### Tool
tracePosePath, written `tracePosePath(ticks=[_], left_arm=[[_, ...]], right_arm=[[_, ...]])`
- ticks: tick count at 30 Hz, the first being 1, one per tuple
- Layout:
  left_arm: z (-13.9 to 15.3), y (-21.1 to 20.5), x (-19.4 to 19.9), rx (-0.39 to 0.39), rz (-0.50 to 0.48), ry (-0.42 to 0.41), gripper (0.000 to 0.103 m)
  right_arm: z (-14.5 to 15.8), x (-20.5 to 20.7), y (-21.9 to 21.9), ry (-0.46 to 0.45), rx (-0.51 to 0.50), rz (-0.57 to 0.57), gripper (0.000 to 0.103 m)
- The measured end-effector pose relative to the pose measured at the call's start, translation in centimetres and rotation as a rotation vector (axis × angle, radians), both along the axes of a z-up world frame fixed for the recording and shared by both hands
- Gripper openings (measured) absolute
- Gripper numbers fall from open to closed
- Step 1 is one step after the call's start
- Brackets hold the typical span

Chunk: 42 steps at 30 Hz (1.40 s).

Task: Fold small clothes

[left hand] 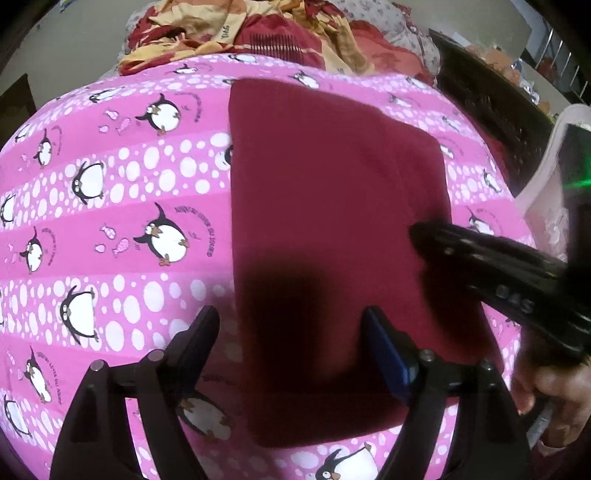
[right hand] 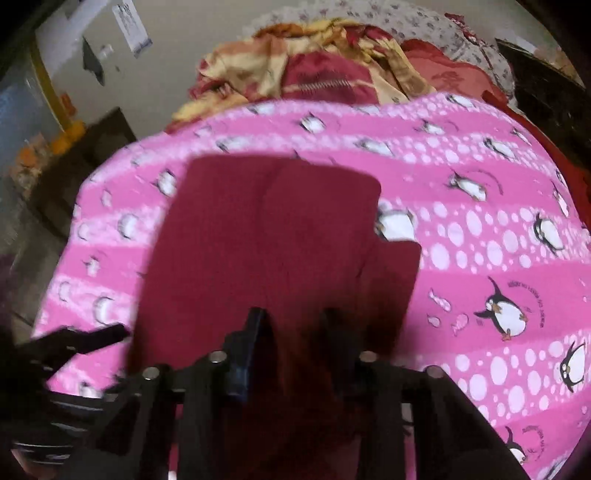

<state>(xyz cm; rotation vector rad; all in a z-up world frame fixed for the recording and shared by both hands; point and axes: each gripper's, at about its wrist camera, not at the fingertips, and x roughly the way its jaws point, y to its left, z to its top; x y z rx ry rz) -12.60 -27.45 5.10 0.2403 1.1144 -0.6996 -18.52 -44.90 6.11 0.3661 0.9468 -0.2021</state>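
Maroon knit garment (left hand: pixel 332 236) is seen flat on the pink penguin-print sheet (left hand: pixel 110 206) in the left wrist view, folded into a tall rectangle. Left gripper (left hand: pixel 291 325) is held above its near end with jaws spread wide and nothing between them; the left finger (left hand: pixel 199 339) sits over the sheet, the blue-padded right finger (left hand: pixel 388 350) over the cloth. Right gripper (left hand: pixel 461 254) is seen entering from the right, its tip over the garment's right edge; its jaw state cannot be told from this view. A hand (left hand: pixel 554 402) is partly visible at lower right. A heap of red and yellow clothes (left hand: pixel 258 33) lies beyond the sheet's far edge.

Right wrist view, blurred: the garment (right hand: pixel 266 236) is seen on the sheet (right hand: pixel 480 221), with a lower layer sticking out at its right side. Right gripper (right hand: pixel 295 325) is over the near edge, fingers close together with maroon cloth bunched between them, so it appears clamped on the garment. Left gripper (right hand: pixel 92 339) is visible at lower left, beside the garment's left edge. The clothes heap (right hand: pixel 314 66) is seen at the top.
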Motion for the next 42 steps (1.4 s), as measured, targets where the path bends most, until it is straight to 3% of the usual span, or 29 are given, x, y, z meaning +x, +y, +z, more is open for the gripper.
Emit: tracePosePath(ticks=[5, 14, 19, 26, 28, 30, 32, 36, 42], left_arm=[[-0.4, -0.3, -0.4, 0.015, -0.009, -0.008, 0.080], [0.4, 0.8, -0.8, 0.009, 0.001, -0.037, 0.080], [0.6, 1.3, -1.1, 0.007, 0.008, -0.040, 0.080], [0.8, 1.9, -0.7, -0.016, 0.014, -0.019, 0.080], [0.8, 2.3, -0.3, -0.039, 0.022, -0.005, 0.080], [0.8, 2.6, 0.2, -0.076, 0.022, 0.023, 0.082], [0.7, 2.9, 1.2, -0.135, 0.015, 0.073, 0.088], [0.1, 3.2, 3.1, -0.218, 0.041, 0.161, 0.091], [-2.4, 2.3, 5.5, -0.281, 0.064, 0.281, 0.091]], right_arm=[[-0.2, 0.0, -0.2, -0.001, 0.010, -0.011, 0.033], [2.6, -3.6, 1.7, -0.037, 0.026, -0.017, 0.039], [0.9, -4.1, 2.2, 0.036, -0.001, -0.018, 0.039], [0.3, -4.1, 2.2, 0.031, -0.009, -0.016, 0.039], [0.7, -4.7, 1.4, -0.005, 0.047, -0.031, 0.043], [1.2, -5.3, 0.7, -0.047, 0.086, -0.062, 0.069], [1.6, -6.0, -0.5, -0.099, 0.104, -0.100, 0.078], [0.7, -5.8, -2.9, -0.132, 0.186, -0.138, 0.087], [-2.0, -4.1, -5.5, -0.151, 0.326, -0.152, 0.087]])
